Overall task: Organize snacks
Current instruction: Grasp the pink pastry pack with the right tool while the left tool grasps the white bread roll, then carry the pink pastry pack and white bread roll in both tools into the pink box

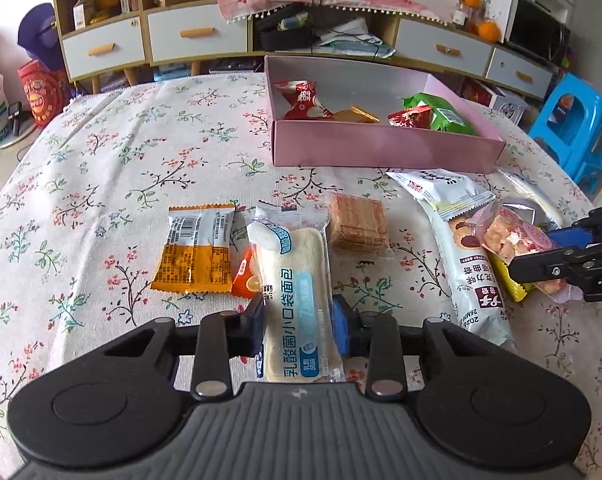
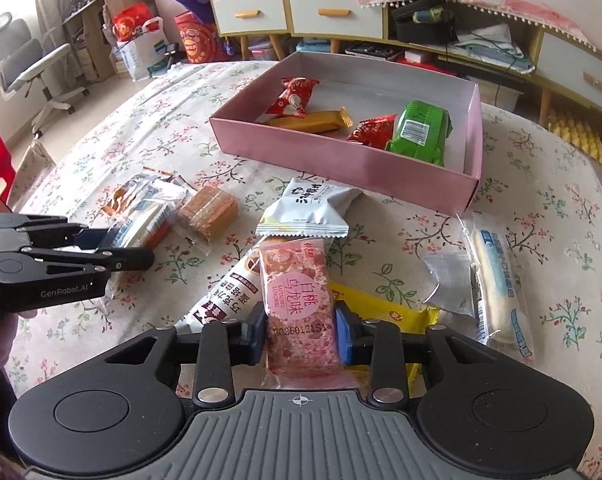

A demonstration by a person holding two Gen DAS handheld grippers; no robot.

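**Q:** What do the left tongs (image 1: 297, 322) hold, nearest the lens?

**A:** Their blue pads sit against both long edges of the bread packet (image 1: 291, 280), a pale bun in clear wrap with blue lettering. The jaws are closed to the packet's width. Whether it is lifted or resting on the floral surface (image 1: 101, 184) cannot be told.

**Q:** And the right tongs (image 2: 301, 330)?

**A:** Likewise narrowed onto the pink nougat bar (image 2: 299, 300), gripped near its lower half. It lies over the long cookie sleeve (image 2: 229, 292) at 10 o'clock and the yellow packet (image 2: 385, 312) at 3 o'clock.

**Q:** What lies beyond, in the left view?

**A:** At 10 o'clock from the bread, the orange sachet (image 1: 195, 250); at 1 o'clock, the wafer block (image 1: 357, 224). Farther still, at 12 to 1 o'clock, the pink box (image 1: 381, 148), which already holds two red wrappers, a gold bar and a green pack.

**Q:** Which step is this?

**A:** By judgement, pick-up: both snacks are seized, neither yet delivered, and several remain loose on the surface.

**Q:** What does the next move call for?

**A:** Probably raising each packet above the box's near wall, carrying it over a bare part of the floor, then parting the jaws. The soft bread wants a light squeeze. The nougat should be lifted straight up so the wrappers beneath are not dragged.
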